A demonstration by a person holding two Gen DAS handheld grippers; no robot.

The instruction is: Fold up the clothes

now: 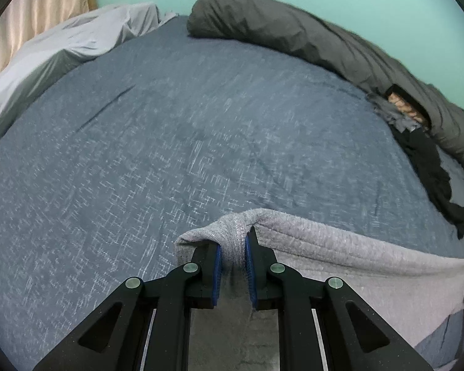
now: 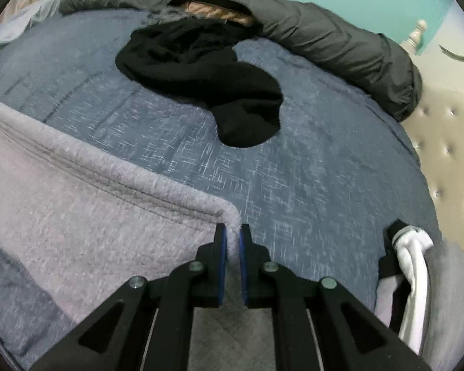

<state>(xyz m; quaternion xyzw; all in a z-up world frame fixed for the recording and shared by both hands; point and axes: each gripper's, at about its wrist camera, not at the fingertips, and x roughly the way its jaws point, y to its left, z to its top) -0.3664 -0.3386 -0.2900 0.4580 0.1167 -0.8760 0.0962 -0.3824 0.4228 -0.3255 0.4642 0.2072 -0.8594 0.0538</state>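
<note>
Left gripper clamped on a bunched corner of the grey garment, blue pads pressing the gathered knit from both sides. Right gripper pinched on the other corner of the same garment, jaws nearly together with only a thin edge of fabric between. Between the two grips, one thick hem stretched fairly taut, likely to keep that edge straight so the cloth can be carried or laid as one even line. Rest of the garment hanging down toward the near edge of the bed, partly over the blue bedspread.

Whether being spread flat for folding or carried over into a fold: cannot tell from this alone.

Further out, a black garment crumpled on the bedspread, well apart from the grey one, ahead of the right gripper. Behind it, a dark rolled duvet along the far side by the teal wall. Pale grey pillows at the far left. White cloth draped at the right edge. Wide bare stretch of bedspread ahead of the left gripper; black garment the only thing likely to crowd a lay-down on the right.
</note>
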